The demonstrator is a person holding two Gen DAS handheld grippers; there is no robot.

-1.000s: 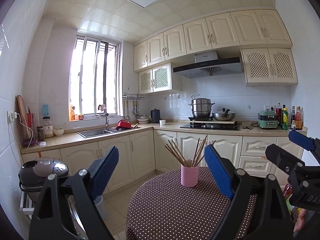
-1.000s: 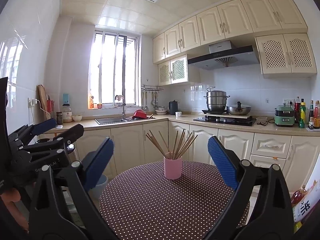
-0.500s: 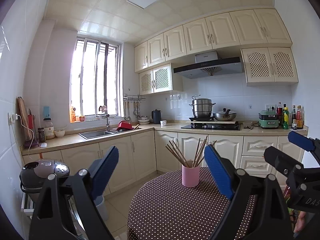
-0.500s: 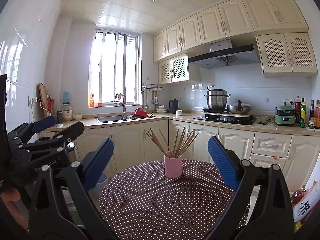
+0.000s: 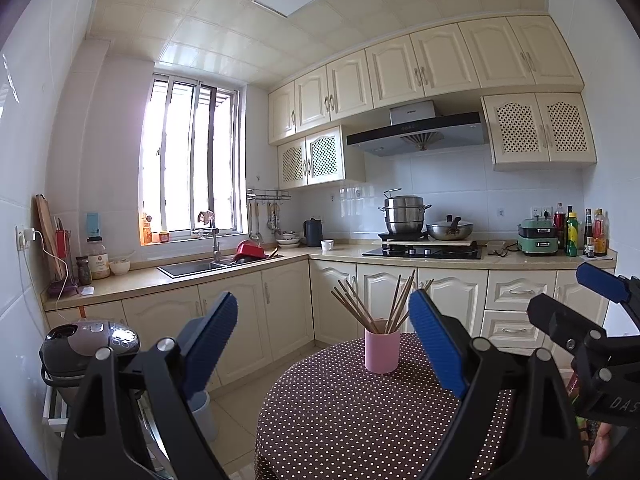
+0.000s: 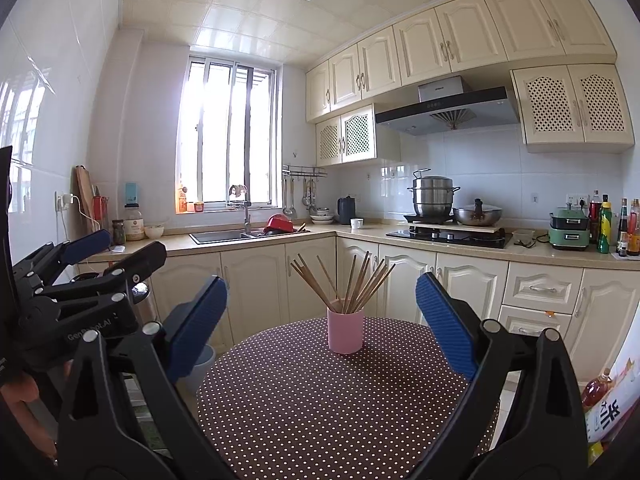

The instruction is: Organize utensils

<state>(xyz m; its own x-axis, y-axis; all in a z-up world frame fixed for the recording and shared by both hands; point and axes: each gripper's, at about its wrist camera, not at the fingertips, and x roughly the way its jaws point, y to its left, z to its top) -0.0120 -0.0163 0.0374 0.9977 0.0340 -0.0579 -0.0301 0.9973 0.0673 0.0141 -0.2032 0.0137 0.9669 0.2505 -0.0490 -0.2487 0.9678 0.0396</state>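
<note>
Both the left gripper [image 5: 322,344] and right gripper [image 6: 322,322] hover wide open and empty before a pink cup [image 6: 345,330] of splayed chopsticks [image 6: 348,282] on the dotted table [image 6: 304,404], where a careless reach risks tipping the light cup.
</note>
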